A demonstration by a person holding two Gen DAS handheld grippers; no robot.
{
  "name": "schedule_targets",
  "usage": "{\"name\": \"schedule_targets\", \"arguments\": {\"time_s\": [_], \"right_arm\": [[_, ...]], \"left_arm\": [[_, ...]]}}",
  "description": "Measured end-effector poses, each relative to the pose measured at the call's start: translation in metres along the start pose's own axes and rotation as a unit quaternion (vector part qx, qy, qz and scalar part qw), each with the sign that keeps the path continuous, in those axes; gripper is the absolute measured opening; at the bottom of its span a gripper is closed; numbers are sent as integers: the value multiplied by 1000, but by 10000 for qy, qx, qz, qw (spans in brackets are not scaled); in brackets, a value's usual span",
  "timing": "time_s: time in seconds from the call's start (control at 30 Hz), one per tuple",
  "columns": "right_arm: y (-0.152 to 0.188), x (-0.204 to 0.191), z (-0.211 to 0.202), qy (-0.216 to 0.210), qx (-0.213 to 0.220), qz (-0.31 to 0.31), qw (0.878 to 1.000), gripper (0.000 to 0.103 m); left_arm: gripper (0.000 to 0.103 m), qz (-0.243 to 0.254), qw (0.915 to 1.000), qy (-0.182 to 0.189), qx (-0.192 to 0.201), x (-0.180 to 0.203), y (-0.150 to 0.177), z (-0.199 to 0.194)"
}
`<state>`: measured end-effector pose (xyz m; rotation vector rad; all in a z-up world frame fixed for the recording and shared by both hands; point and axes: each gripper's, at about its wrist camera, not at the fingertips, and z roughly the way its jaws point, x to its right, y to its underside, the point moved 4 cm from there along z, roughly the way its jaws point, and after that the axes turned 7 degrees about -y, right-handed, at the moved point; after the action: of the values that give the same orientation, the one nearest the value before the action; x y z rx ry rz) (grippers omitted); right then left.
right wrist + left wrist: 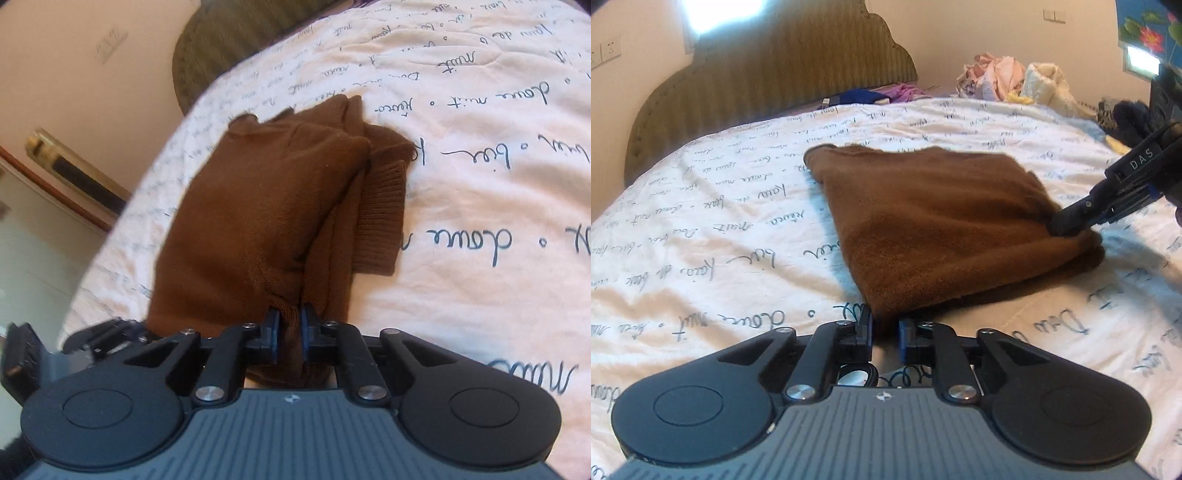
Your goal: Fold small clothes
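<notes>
Brown knit garment [934, 225] lies part-folded on the bed [701, 236], on the white cover printed with handwriting, headboard [768, 77] beyond it. Several layers are stacked; in the right wrist view a ribbed cuff or hem [380, 218] pokes out to one side of the stack.

Handling, judged: soft, light, limp knit. It will sag between your two holds and the layers can slide over each other, so pinch through all layers at a corner rather than the top sheet alone. The fuzzy surface should grip the pads well; nothing fragile here.

Left hand-held gripper [885, 332]: jaws nearly closed, with the near corner of the garment running in between them. It looks pinched, though the pads' contact is partly hidden by the cloth.

Right hand-held gripper [290, 332]: jaws drawn in tight on a bunched fold of the knit at the edge nearest it; fabric is visibly squeezed between the blue pads. In the left wrist view it [1067, 221] comes in from the right and bites the garment's right-hand corner.

Pose: you hold both tools angled downward toward the bed, one at each corner of the same near edge.
</notes>
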<state>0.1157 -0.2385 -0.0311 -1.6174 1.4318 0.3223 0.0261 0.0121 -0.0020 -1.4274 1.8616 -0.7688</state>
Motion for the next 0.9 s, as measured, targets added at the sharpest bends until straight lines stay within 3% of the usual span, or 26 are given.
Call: {"name": "schedule_targets", "arguments": {"time_s": [0.03,0.07,0.1,0.13,0.17,0.2,0.27,0.3,0.33,0.37,0.4,0.43,0.47,0.53,0.6,0.63,0.73,0.8,0.9], "right_arm": [[2,-2,-7,-17,72,72,9999,21],[4,-4,-16,-6,162,147,9998,34],[7,-7,-27,-40,275,180,9995,61],[11,-9,-37,-64,414,188,9989,78],[14,-9,-44,-36,541,191,9983,100],[16,-10,-48,-33,624,172,9979,101],[16,-6,-41,-104,448,264,9986,100],[15,-2,-34,-71,354,372,9987,100],[13,1,-27,-133,305,482,9983,100],[12,5,-19,-273,262,577,9976,98],[11,8,-12,-342,245,654,9970,73],[10,8,-9,-255,213,637,9974,38],[10,5,-6,-177,53,557,9983,14],[11,-8,-16,-47,77,222,9997,14],[16,-11,-16,219,-19,-30,9998,14],[20,-3,-9,333,-136,-21,9994,13],[22,11,-8,9,45,301,9995,20],[26,3,-27,171,336,317,9988,34],[31,-30,-58,751,1172,-356,9896,38]], "left_arm": [[24,-161,9998,123,49,-6,-2,-8],[28,-336,9990,267,91,-14,-4,-16],[43,-626,9970,422,142,-23,-8,-24],[62,-985,9935,547,183,-33,-11,-28],[70,-1379,9878,698,174,-42,-15,-27],[78,-1751,9803,908,60,-49,-18,-21],[75,-2335,9634,1285,-299,-55,-22,1],[66,-2543,9548,1443,-541,-53,-23,16],[45,-2683,9476,1523,-832,-49,-21,30],[35,-2769,9415,1526,-1164,-45,-17,44],[22,-2828,9398,1362,-1354,-44,-15,52],[17,-2838,9406,1326,-1307,-45,-17,49],[17,-2738,9449,1312,-1228,-44,-20,42],[17,-2367,9593,1065,-1116,-43,-24,31],[21,-2092,9665,890,-1190,-38,-16,42],[25,-1985,9710,821,-1047,-36,-14,43],[34,-1765,9804,534,-694,-33,-17,17],[38,-1349,9906,178,-153,-27,-20,-14],[57,-545,9966,-359,504,0,-31,-36]]}}
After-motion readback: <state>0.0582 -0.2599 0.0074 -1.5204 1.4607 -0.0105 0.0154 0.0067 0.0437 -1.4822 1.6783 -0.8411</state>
